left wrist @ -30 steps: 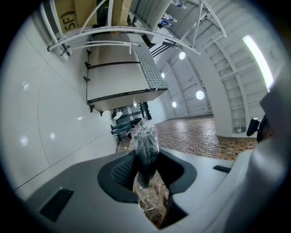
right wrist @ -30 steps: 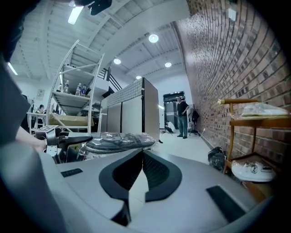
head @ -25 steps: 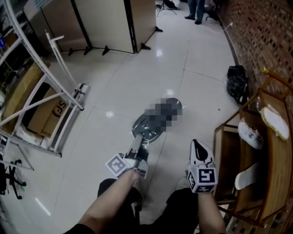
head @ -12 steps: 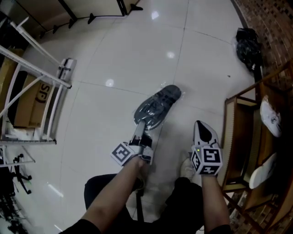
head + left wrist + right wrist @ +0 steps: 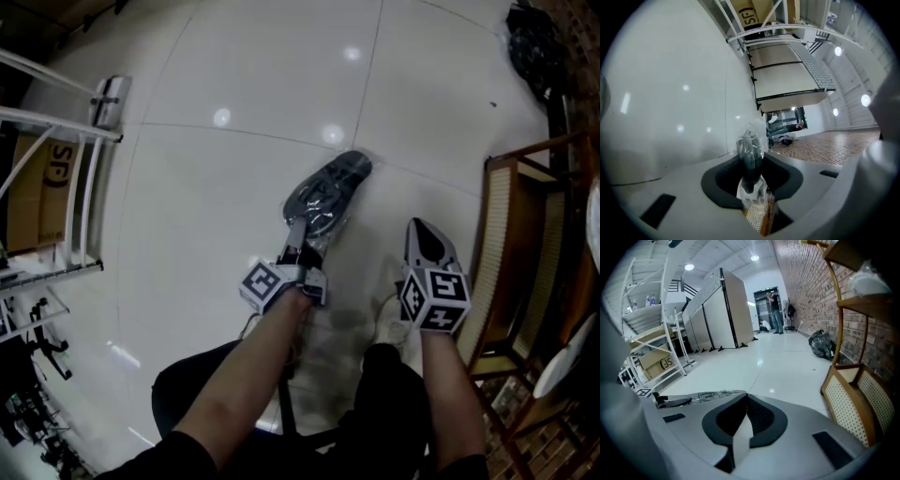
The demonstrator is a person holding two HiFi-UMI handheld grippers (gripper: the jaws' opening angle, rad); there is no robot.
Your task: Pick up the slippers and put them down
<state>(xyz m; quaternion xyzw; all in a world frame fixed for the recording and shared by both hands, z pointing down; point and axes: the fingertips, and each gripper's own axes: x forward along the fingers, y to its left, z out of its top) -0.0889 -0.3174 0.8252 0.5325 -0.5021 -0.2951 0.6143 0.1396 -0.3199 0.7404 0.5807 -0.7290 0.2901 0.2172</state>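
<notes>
Left gripper [image 5: 298, 239] clamping plastic-wrapped dark slipper [image 5: 328, 192] by heel end, holding it low over white floor [image 5: 216, 206]; right gripper [image 5: 427, 242] hanging alongside, jaws together, empty. Put-down step seemingly running; next: resting slipper flat, parting jaws.

Wooden shelf [image 5: 495, 246], cardboard box [image 5: 36, 199], black bag [image 5: 534, 39]

Slipper [image 5: 330, 187] near end hidden between my left gripper [image 5: 298, 236] fingers, wooden rack [image 5: 497, 253] right of my right gripper [image 5: 424, 232] cut by the edge, person [image 5: 775, 310] far beyond its fingers too small.
</notes>
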